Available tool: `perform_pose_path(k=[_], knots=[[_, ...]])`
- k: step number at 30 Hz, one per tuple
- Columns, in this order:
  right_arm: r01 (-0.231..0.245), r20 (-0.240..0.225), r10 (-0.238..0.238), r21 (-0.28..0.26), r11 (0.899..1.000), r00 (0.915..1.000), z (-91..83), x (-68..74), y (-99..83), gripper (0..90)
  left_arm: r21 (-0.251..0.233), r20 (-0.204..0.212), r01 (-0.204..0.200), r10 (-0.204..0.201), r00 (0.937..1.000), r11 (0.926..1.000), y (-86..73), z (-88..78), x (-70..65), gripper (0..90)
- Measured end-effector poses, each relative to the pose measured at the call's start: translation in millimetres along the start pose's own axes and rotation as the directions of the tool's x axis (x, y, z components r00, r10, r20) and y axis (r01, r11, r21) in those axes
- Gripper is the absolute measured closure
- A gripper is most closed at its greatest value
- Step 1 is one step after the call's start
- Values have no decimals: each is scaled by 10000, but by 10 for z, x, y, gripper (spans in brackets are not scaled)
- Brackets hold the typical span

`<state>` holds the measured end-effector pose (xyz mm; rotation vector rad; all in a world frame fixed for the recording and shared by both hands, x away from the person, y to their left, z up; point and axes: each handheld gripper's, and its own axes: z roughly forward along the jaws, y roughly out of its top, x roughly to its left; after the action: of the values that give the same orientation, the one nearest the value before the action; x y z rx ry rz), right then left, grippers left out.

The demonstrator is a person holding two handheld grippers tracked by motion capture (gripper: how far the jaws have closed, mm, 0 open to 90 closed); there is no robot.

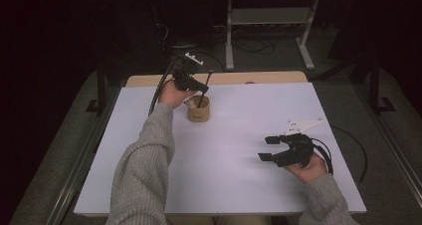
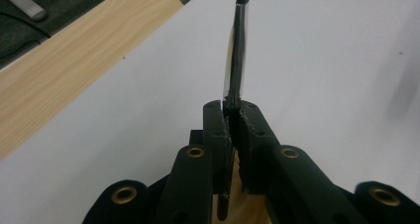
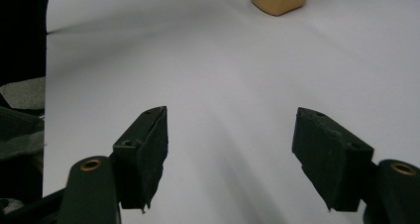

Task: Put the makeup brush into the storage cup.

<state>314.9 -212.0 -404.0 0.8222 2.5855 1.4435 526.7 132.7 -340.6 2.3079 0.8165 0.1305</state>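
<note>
The left tool (image 1: pixel 203 87) is clamped on a black stick (image 2: pixel 236 55) above the wooden cup (image 1: pixel 198 110), insertion pending; right tool (image 1: pixel 267 148) rests apart.

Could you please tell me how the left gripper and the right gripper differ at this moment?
The left gripper has its jaws shut on a thin dark stick above the wooden cup; the right gripper has its jaws wide apart with nothing between them. The left is held at the far side of the white table, the right near the front right. Both are black and hand-held.
</note>
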Motion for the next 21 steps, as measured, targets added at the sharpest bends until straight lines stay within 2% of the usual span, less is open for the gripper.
perform_pose_path(k=[4,5,12,18,21], knots=[[40,14,-40,68,10000,10000,-3,13,2,288,65,-43,69,-69,10000,10000,-10,17,4,835],[77,2,-77,69,9999,10000,-5,10,0,289,225,-104,28,-25,9999,9997,-14,24,-4,835],[44,-29,-44,14,10000,10000,-7,11,-8,293,432,-110,-182,187,9998,9989,-8,19,1,835],[66,-11,-66,-9,10000,10000,-6,16,-7,295,451,-116,34,-29,9999,9990,-17,44,-16,834],[38,-47,-38,-25,10000,10000,-6,10,-8,294,623,-139,-69,77,9999,9980,-18,44,-19,836]])
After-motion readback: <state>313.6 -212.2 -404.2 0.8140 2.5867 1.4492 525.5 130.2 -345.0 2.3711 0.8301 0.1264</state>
